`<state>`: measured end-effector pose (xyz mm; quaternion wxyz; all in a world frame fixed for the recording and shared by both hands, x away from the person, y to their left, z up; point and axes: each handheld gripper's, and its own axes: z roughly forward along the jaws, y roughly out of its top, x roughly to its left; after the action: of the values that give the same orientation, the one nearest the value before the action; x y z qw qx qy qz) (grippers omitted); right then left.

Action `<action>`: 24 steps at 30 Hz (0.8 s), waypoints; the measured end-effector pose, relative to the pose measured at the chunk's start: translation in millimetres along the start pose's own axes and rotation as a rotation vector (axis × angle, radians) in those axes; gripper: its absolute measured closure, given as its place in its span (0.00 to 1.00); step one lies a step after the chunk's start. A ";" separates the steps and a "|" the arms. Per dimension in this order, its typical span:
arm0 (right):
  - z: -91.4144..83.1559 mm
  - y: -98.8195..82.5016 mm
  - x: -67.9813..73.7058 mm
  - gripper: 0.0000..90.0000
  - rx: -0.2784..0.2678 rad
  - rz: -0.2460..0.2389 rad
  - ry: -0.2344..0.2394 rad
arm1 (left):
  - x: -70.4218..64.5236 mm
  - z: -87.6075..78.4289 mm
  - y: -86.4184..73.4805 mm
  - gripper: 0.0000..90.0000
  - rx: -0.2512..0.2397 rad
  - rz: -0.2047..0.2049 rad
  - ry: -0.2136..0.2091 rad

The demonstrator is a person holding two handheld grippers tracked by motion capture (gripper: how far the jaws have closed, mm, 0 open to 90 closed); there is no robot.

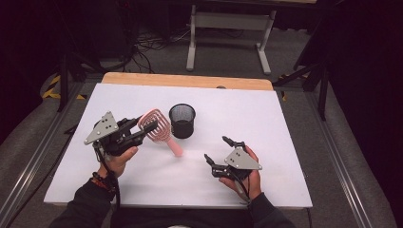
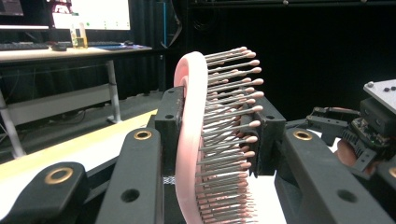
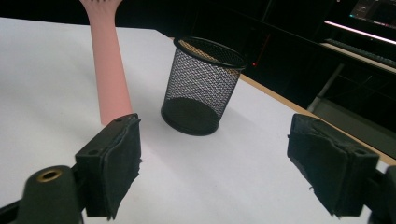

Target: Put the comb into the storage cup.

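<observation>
Between the left gripper (image 1: pixel 151 127) jaws, pink hairbrush (image 2: pixel 198 140) head clamped, handle free.

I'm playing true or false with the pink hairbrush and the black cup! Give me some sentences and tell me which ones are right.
1. The left gripper is clamped on the head of the pink hairbrush. True.
2. The hairbrush is standing inside the black mesh cup. False: it is outside the cup, held beside it.
3. The right gripper is holding the brush handle. False: its jaws are wide open with nothing between them.
4. The mesh cup stands upright on the white table. True.
5. The cup is full of pencils. False: it looks empty.
</observation>
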<state>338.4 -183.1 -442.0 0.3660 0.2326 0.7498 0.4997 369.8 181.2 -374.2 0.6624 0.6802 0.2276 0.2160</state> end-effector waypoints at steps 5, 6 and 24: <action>-3.7 -3.4 -2.5 0.18 0.007 0.016 -0.004 | 3.2 -2.9 2.1 0.71 -0.003 0.019 0.026; -4.4 -3.9 -3.1 0.18 0.009 0.018 -0.004 | 3.7 -3.2 2.4 0.71 -0.004 0.019 0.029; -10.5 -9.1 -13.5 0.11 0.012 0.056 -0.035 | 13.3 0.7 28.8 0.71 -0.008 0.061 0.064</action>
<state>338.7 -202.4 -443.6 0.3636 0.2644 0.7394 0.5012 381.6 188.0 -345.5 0.6507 0.6769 0.2270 0.2586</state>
